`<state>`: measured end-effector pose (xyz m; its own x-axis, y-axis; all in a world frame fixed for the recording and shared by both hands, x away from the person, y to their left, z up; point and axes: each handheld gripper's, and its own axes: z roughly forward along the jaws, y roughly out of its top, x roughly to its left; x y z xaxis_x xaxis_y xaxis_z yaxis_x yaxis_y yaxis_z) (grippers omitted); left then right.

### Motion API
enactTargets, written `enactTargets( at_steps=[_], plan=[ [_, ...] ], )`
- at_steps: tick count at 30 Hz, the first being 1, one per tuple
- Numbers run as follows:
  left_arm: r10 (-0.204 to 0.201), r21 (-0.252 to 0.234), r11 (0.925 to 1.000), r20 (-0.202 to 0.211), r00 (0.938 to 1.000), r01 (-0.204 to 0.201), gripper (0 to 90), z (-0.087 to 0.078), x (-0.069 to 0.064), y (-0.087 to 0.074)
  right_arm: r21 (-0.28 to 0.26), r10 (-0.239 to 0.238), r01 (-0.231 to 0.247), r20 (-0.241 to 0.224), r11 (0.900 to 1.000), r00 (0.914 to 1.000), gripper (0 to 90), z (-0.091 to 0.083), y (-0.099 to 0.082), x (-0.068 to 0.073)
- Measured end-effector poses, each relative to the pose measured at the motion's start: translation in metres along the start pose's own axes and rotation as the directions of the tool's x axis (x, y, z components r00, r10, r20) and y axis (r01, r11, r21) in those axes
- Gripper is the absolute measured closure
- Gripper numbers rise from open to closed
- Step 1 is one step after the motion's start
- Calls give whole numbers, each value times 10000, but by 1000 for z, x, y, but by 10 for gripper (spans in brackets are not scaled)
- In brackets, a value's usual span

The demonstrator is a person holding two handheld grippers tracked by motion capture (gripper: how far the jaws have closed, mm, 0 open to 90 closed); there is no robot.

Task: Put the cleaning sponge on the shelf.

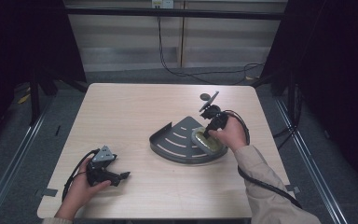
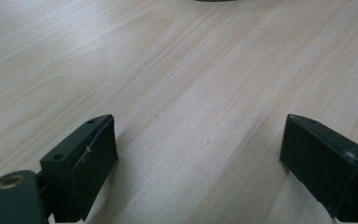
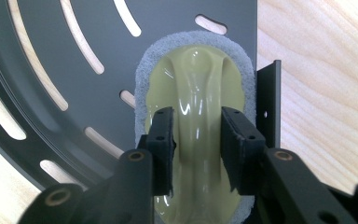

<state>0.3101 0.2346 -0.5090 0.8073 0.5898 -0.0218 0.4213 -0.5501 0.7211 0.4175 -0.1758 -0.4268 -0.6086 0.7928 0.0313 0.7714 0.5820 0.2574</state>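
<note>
A yellow-green scrubber (image 1: 209,143) with a grey pad underneath lies in the right corner of a dark slotted corner shelf (image 1: 175,140) on the table. My right gripper (image 1: 207,135) points down onto it. In the right gripper view the scrubber (image 3: 196,70) has a raised glossy ridge on top, and my right gripper (image 3: 198,140) straddles that ridge, its pads just off the sides. The shelf (image 3: 51,46) spreads out to the left. My left gripper (image 1: 123,176) rests low at the table's front left; its jaws (image 2: 198,154) stand wide apart over bare wood.
The light wooden table (image 1: 130,107) has open room between the two hands and at the back. A black cable (image 1: 168,65) runs over the floor behind the table. Dark curtains flank both sides.
</note>
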Motion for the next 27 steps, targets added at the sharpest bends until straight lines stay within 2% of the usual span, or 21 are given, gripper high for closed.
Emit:
enactTargets(
  at_steps=[12, 14, 27],
  plan=[
    [2, -1, 10000, 1, 10000, -2, 103, 0, 0, 0, 82, 125, -126, 130, 9999, 9998, 394, -5, -1, 2],
    [5, 2, 10000, 0, 10000, -5, 103, 0, 0, 0, 63, 107, -109, 255, 9999, 9996, 375, -7, -1, 2],
    [0, 0, 10000, -1, 10000, 0, 103, 0, 0, 0, 434, 46, -56, 228, 9990, 9997, 271, -17, -8, 4]
  ],
)
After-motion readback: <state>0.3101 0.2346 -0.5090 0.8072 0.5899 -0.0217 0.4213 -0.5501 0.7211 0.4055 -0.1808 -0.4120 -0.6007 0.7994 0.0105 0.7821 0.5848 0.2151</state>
